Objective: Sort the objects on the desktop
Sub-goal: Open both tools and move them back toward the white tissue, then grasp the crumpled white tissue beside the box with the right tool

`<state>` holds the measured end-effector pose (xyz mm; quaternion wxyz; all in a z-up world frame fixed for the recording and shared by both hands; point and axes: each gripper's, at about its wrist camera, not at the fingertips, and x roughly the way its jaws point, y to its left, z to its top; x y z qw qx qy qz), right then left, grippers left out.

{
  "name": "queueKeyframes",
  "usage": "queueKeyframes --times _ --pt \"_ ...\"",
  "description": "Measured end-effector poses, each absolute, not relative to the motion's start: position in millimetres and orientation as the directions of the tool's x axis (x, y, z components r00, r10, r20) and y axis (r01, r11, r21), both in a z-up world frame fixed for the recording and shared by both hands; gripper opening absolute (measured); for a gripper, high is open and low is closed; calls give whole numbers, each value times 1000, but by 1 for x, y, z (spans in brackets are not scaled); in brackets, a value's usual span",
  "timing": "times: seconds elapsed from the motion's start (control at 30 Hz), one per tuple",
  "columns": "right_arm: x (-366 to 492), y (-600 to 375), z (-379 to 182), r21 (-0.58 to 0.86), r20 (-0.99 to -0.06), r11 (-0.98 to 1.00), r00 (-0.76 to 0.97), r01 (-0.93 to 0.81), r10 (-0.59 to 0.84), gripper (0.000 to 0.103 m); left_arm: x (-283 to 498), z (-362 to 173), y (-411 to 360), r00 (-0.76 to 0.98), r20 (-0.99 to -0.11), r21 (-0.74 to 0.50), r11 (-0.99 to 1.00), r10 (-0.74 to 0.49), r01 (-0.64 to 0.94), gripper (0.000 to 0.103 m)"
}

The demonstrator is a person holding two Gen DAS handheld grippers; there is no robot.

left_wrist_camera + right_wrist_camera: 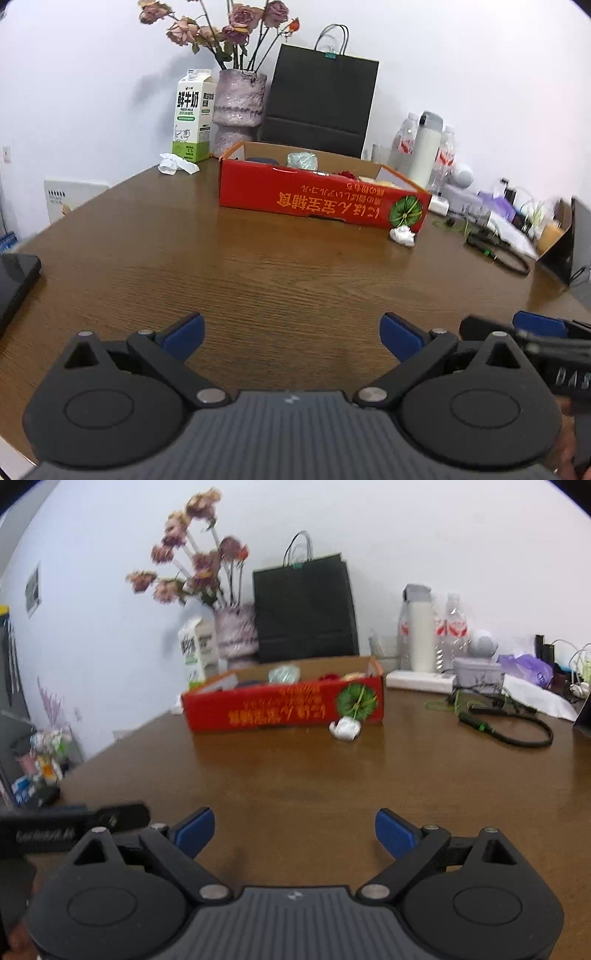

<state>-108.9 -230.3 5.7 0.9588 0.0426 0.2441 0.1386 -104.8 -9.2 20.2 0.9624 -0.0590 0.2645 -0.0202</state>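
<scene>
A red cardboard box (pixel 317 201) (pixel 284 709) sits on the far part of the brown wooden table, with several small items inside. A crumpled white paper ball (pixel 402 235) (pixel 345 728) lies on the table by the box's front right corner. Another crumpled white paper (pixel 177 164) lies by the milk carton (pixel 192 116). My left gripper (pixel 291 338) is open and empty over the near table. My right gripper (pixel 294 832) is open and empty, beside the left one; the right gripper also shows at the right edge of the left wrist view (pixel 546 339).
A vase of dried roses (pixel 238 107) and a black paper bag (pixel 319 101) stand behind the box. Bottles and a white flask (pixel 424 147) stand at the back right, with cables (pixel 506 731) and clutter. A dark laptop (pixel 16 280) lies at the left edge.
</scene>
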Motion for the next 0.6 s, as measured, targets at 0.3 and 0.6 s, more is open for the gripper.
queueKeyframes --times 0.3,0.6 --pt "-91 -224 3 195 -509 943 794 -270 332 100 -93 19 -16 850 -525 -68 998 -37 1 103" --pt "2 -226 17 91 -526 966 812 -240 252 95 -8 29 -11 835 -545 -49 996 -84 68 103"
